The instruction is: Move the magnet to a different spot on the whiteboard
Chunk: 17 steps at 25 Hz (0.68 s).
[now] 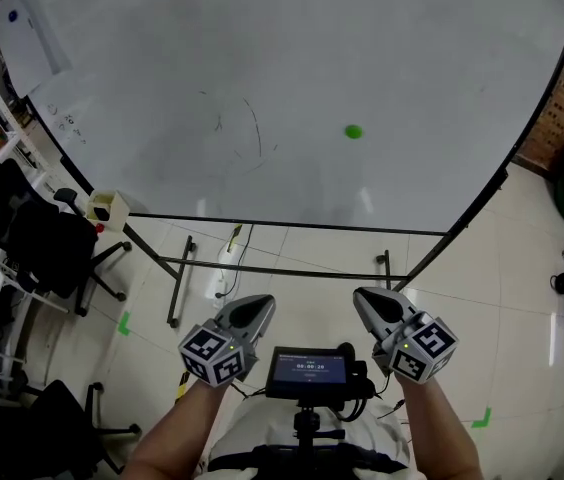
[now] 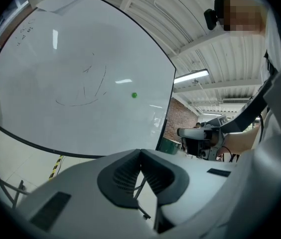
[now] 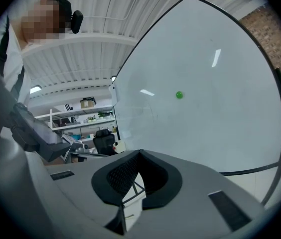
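- The small screen (image 1: 309,370) at my chest lies nearest. My left gripper (image 1: 252,308) is at about 10 o'clock from it and my right gripper (image 1: 372,303) at about 2 o'clock, both low and close to my body.
- The left gripper's (image 2: 140,151) fingers are together with nothing between them; through the notch I see only floor and a leg of the board's stand.
- The right gripper's (image 3: 139,152) fingers are pressed together too, and they are empty.
- The magnet (image 1: 352,131), a small green disc, sits on the whiteboard (image 1: 432,58) at 12 o'clock from my right gripper and well apart from both grippers. It also shows in the left gripper view (image 2: 134,95) and the right gripper view (image 3: 179,94).
- On the board it lies at 3 o'clock from the faint marker scribbles (image 1: 247,133), on bare white surface, well clear of the frame and of the paper sheet (image 1: 27,33) pinned up at the 10 o'clock corner.
- As I judge it, this fits two stages: the magnet waiting on its old spot, or already sitting on a new one with my hands held off the board. The views don't settle which.
- Either way, doing it well turns on the same things:
  - Such a small, flat disc needs fingers spread to either side of its rim and brought in square to the board, since an angled pinch could flick it off.
  - It must end up seated flat on open board.
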{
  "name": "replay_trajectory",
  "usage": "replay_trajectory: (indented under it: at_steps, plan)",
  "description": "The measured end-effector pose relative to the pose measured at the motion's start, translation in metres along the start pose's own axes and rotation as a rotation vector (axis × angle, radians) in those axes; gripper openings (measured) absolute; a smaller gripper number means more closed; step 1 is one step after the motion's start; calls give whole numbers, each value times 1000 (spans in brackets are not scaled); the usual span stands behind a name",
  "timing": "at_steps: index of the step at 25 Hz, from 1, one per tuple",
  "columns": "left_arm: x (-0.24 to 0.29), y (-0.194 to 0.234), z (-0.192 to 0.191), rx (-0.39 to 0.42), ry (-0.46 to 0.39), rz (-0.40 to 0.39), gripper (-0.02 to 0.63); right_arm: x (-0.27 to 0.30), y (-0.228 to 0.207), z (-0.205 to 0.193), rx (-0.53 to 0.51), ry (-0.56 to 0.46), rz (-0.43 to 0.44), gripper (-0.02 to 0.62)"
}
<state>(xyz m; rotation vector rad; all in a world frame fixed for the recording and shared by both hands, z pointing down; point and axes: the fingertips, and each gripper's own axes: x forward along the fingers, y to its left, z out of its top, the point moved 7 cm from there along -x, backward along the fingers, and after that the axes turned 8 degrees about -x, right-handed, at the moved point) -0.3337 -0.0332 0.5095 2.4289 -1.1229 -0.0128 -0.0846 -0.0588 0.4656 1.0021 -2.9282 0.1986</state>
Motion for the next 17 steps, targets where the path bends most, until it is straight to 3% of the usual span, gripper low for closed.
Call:
replay_trajectory:
  at_steps: [17]
  plan:
    - [-24, -8, -42, -46, 43, 1, 25, -18, 34, -19, 12, 24, 0, 25]
